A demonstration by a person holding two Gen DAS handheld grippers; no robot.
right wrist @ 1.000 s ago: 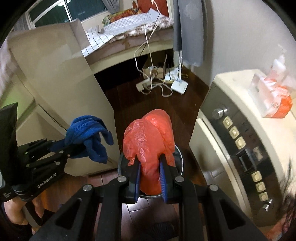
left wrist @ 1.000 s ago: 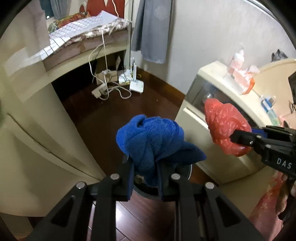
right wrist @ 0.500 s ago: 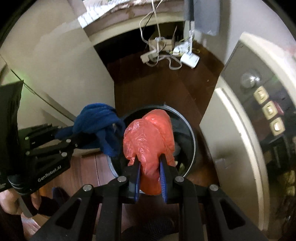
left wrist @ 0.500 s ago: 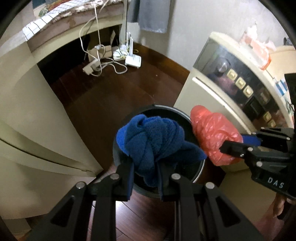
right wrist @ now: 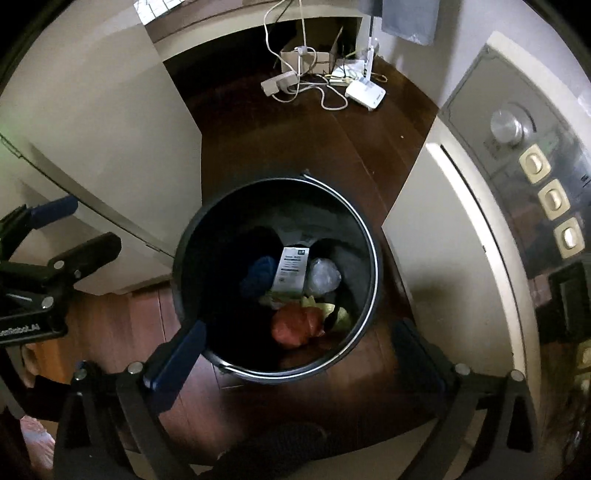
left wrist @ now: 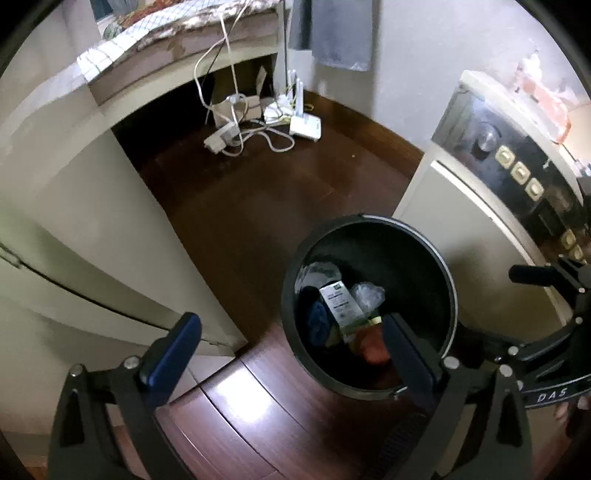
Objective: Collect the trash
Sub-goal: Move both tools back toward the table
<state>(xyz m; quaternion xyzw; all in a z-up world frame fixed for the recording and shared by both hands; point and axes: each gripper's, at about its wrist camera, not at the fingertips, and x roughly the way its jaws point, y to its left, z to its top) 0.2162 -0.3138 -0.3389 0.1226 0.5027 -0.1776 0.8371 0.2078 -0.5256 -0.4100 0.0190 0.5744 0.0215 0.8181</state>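
**Both grippers spread and empty over the black bin**

A dark wooden floor runs away from the camera to a tangle of white cables with a power strip and a white router, lying far off beside a small cardboard box. A cream cabinet closes in the left side. On the right stands a cream appliance with a dark control panel, a silver knob and a row of pale buttons. A grey cloth hangs on the far wall.

The round black trash bin sits on the floor between cabinet and appliance, close against both. Inside, low down, lie a bunched blue cloth, a white printed carton, a crumpled clear plastic wad, some yellow-green scraps and a wrinkled red plastic bag nearest the camera.

The right gripper hangs over the near rim with its jaws wide apart, holding nothing. The left gripper is just left of the bin, its jaws likewise wide apart and empty, the right-hand finger overlapping the bin's mouth.
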